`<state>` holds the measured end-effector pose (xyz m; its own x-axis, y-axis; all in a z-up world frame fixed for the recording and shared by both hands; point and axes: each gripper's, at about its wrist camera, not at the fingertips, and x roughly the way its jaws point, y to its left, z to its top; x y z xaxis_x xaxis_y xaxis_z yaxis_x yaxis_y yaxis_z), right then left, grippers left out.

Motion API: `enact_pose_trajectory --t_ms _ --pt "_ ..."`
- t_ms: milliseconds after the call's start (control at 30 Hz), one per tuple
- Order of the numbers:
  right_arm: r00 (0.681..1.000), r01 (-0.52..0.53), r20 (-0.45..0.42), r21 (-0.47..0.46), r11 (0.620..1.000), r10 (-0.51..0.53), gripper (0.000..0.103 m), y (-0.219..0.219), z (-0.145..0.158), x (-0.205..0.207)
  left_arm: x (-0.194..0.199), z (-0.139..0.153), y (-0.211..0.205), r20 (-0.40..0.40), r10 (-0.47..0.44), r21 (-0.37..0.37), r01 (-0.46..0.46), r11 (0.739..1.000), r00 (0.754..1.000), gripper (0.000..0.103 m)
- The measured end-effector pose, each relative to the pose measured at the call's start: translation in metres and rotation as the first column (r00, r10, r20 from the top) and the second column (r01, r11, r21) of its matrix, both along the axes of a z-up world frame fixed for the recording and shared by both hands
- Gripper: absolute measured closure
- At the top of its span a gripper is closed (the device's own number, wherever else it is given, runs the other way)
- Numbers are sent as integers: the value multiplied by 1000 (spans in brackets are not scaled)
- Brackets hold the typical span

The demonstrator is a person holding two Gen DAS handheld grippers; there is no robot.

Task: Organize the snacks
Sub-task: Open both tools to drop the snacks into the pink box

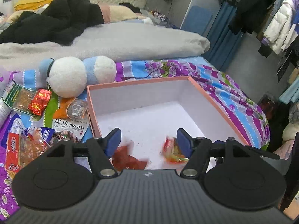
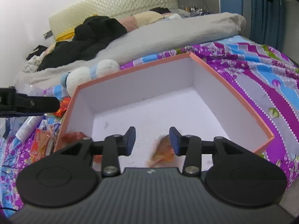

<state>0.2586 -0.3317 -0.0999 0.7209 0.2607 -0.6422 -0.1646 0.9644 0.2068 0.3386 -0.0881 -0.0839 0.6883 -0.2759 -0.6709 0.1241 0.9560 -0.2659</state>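
- Two snack packets down in the pink-rimmed box (image 1: 220, 110), both blurred: a dark red packet (image 1: 129, 160) at the near left of the white floor, an orange-and-yellow packet (image 1: 173, 152) to its right.
- Blur suggests both caught mid-drop or just landing; hard to say more.
- Left gripper (image 1: 148, 140) spread wide over the box's near edge, nothing between the blue pads (image 1: 114, 140); red packet just below its left finger, apparently let go.
- Right gripper (image 2: 152, 140) parted too, pads not pressing anything; orange packet (image 2: 162, 152) hanging or lying just under its right pad (image 2: 174, 141), seemingly freed.
- Both angled down over the box, presumably so packets fall inside rather than onto the bedding.
- Rest of the box floor bare apart from specks and a small stain.
- Left of the box, on the floral bedsheet (image 1: 233, 100): more snacks waiting — a shrimp-flavour bag (image 1: 71, 127), a shiny red foil packet (image 1: 39, 101), a green-labelled packet (image 1: 18, 97), an orange-red bag (image 1: 22, 153).
- Blue-and-white plush toy (image 1: 74, 74) just behind that pile, grey duvet (image 1: 130, 41) beyond.
- Early days by the look of it: most of the pile unsorted.
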Motion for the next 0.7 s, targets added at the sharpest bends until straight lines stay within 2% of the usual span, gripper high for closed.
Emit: enact_pose_trajectory --t_ms 233,467,700 --pt "998 -17 68 26 1000 16 61 2 21 -24 -46 22 16 83 6 3 -6 1000 996 32" --pt "986 -56 161 55 997 47 61 16 47 -70 -96 44 35 147 23 -3 -23 1000 989 32" --pt "972 -95 222 67 993 78 61 26 64 -99 -141 67 48 219 41 28 -49 998 975 32"
